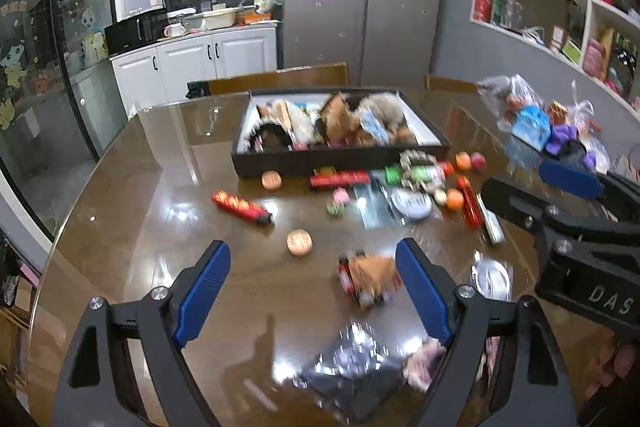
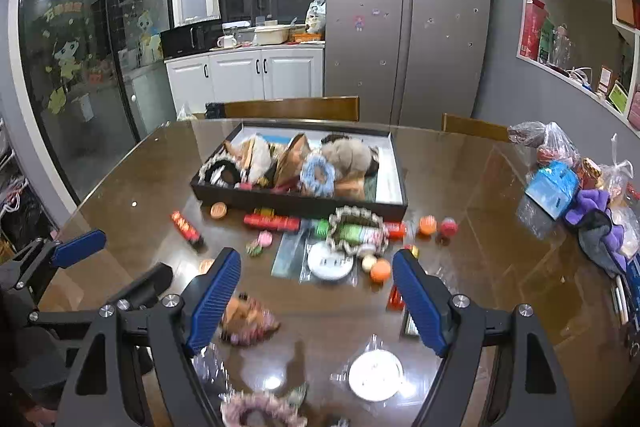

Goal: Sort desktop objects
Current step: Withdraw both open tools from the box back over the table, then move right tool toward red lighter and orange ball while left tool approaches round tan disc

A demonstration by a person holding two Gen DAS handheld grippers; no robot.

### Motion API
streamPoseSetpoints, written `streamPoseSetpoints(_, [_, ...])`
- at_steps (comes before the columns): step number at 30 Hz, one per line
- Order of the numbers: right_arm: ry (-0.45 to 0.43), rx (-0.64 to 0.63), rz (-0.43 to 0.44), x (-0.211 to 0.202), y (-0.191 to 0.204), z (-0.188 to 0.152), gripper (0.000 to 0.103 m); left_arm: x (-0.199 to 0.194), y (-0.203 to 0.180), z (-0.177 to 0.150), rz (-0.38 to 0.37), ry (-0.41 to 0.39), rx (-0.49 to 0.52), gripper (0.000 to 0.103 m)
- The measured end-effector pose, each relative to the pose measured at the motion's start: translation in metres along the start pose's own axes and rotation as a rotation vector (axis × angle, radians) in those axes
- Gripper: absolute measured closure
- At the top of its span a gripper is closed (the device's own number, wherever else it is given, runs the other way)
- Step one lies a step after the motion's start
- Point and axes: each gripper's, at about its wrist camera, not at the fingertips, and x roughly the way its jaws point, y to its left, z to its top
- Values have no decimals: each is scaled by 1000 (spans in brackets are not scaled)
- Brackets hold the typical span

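Left wrist: bare table [image 1: 160,211] (glossy) beside tray [image 1: 280,163].

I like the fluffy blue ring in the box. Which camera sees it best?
The right wrist view: the blue scrunchie shows as a clear ring in the black tray. In the left wrist view it is only a blurry blue patch.
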Motion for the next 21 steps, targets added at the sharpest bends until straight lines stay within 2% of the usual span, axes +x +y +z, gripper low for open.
streamPoseSetpoints(4, [13, 10, 6, -10, -1, -20, 22, -3, -8, -19, -7, 24, 41, 17])
streamPoseSetpoints(9, [13, 18, -17, -23, -14, -37, 22, -6, -4, -35, -20, 34, 14, 17])
streamPoseSetpoints(21, [25, 71, -62, -26, -57, -47, 22, 6, 2, -27, -26, 48, -14, 17])
